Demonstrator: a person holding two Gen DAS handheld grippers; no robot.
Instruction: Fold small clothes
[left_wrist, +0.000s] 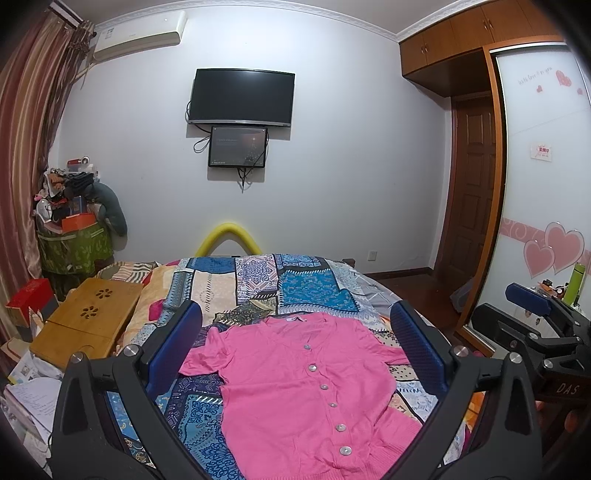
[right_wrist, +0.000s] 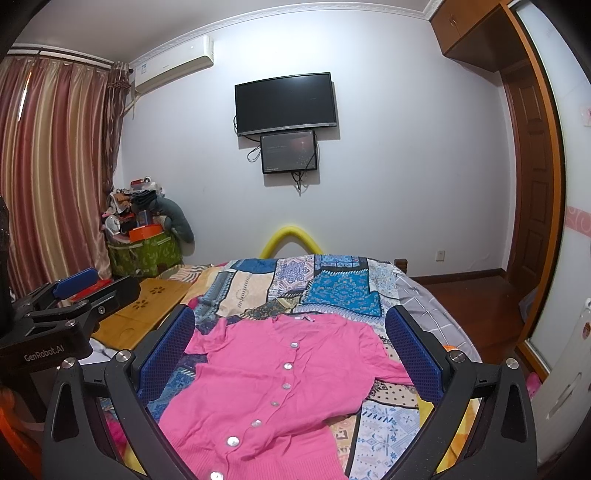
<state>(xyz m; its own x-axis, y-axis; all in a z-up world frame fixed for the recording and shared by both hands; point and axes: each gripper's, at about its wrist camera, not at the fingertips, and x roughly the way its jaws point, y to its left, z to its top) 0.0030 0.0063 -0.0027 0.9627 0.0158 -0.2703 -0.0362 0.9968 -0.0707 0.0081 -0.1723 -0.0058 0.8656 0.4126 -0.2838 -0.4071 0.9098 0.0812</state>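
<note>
Patchwork bedspread (left_wrist: 255, 280), blue, cream and grey, covers the bed and serves as the folding surface; its right edge drops to bare wooden floor, while on the left a bamboo lap table (left_wrist: 88, 317) lies close alongside. Pink cardigan (left_wrist: 295, 384), short-sleeved and buttoned down the front, lies face up and spread flat on the near part of the bedspread, collar toward the far wall, hem nearest the cameras, both sleeves out to the sides. Left gripper (left_wrist: 295, 354) hangs above the garment with jaws spread wide and nothing between them; right gripper (right_wrist: 290, 356) hangs the same way, wide and empty. Folding appears not yet begun. Judged best first move: pinch a sleeve at its outer edge, carry it inward across the button line, keeping the knit taut and low. Open bedspread beyond the collar gives room; the left side is tighter.
</note>
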